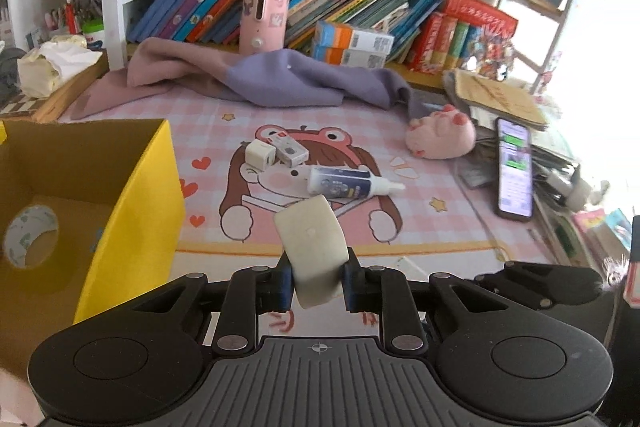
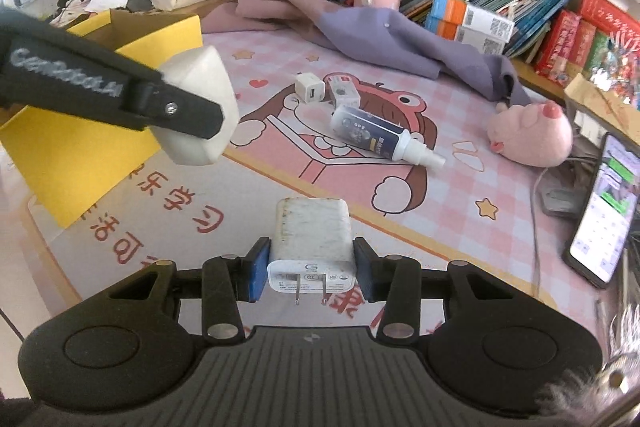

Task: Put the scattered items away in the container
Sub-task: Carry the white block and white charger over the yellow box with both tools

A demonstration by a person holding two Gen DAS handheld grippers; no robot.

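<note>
**Both hand-held grippers carrying items beside the box**

The open yellow cardboard box is sitting on the pink cartoon-print desk, holding a tape roll. Right of the box, the left hand-held gripper is clamping a cream rounded block, and the right hand-held gripper is gripping a white plug charger.

Pink plush beside phone; purple cloth before books.

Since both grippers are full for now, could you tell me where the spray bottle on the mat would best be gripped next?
Grip the spray bottle across its wide cylindrical body, not the thin nozzle. It lies flat on the mat, so I would come from above with the fingers either side of its long axis. The two small chargers lie close to its base, so aim mid-body.
</note>
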